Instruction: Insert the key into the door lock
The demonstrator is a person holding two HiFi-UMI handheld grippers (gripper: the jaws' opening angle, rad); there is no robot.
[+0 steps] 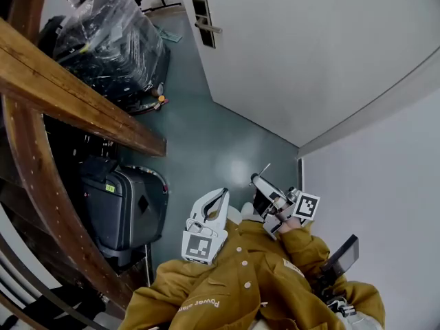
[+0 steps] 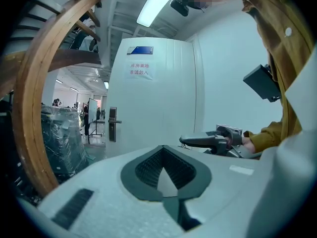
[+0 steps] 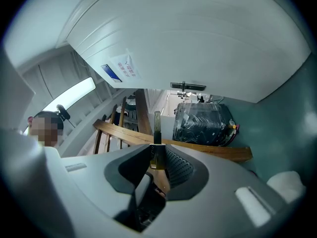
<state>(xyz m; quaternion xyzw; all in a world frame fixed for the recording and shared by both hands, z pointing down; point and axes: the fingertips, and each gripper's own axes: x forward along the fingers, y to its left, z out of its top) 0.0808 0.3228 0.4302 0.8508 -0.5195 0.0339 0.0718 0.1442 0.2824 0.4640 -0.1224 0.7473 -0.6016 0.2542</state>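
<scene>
- The key (image 3: pixel 157 128) is slim, with a brassy-olive bow and a narrow, pale blade that juts out past the jaws. It is well apart from the door lock (image 1: pixel 202 21).
- The right gripper (image 3: pixel 157 155) stands narrowly parted, pinching the key's bow.
- The left gripper (image 2: pixel 163 150) has its jaws pressed together with nothing between them, also well apart from the door lock.

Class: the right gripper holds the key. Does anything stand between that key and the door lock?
Nothing visible does. The right gripper grips the key, and only bare floor lies between it and the door lock. The wrapped luggage stands off to one side.
</scene>
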